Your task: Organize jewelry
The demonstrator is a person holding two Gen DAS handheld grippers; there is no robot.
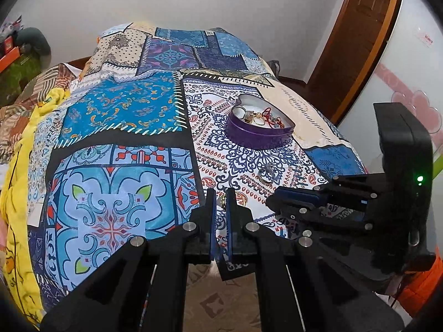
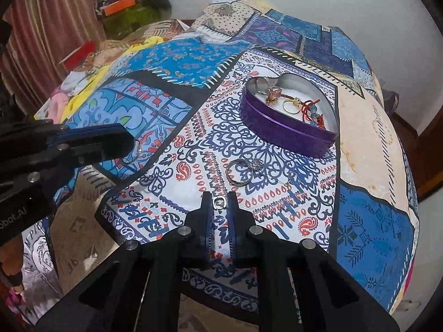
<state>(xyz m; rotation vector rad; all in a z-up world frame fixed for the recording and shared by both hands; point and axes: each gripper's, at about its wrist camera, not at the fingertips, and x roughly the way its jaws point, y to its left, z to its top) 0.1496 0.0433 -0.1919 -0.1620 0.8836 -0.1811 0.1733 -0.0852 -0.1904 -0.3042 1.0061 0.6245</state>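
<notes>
A purple heart-shaped tin point(image 1: 259, 135) point(image 2: 288, 130) lies open on the patterned cloth, with rings and red-cord jewelry inside. Two rings point(image 2: 241, 173) lie loose on the cloth in front of it; they also show in the left wrist view point(image 1: 267, 174). My left gripper point(image 1: 220, 200) is shut on a thin ring point(image 2: 135, 152), which shows at its tip in the right wrist view. My right gripper point(image 2: 219, 202) is shut on a small square silver piece point(image 2: 219, 202) just above the cloth. In the left wrist view the right gripper point(image 1: 277, 203) comes in from the right.
A table covered by a blue patchwork cloth point(image 1: 124, 105) point(image 2: 373, 221). Bedding and a yellow cloth point(image 1: 16, 193) lie at the left. A wooden door point(image 1: 357, 41) and a white wall are behind. Patterned floor point(image 1: 221, 304) lies below the near edge.
</notes>
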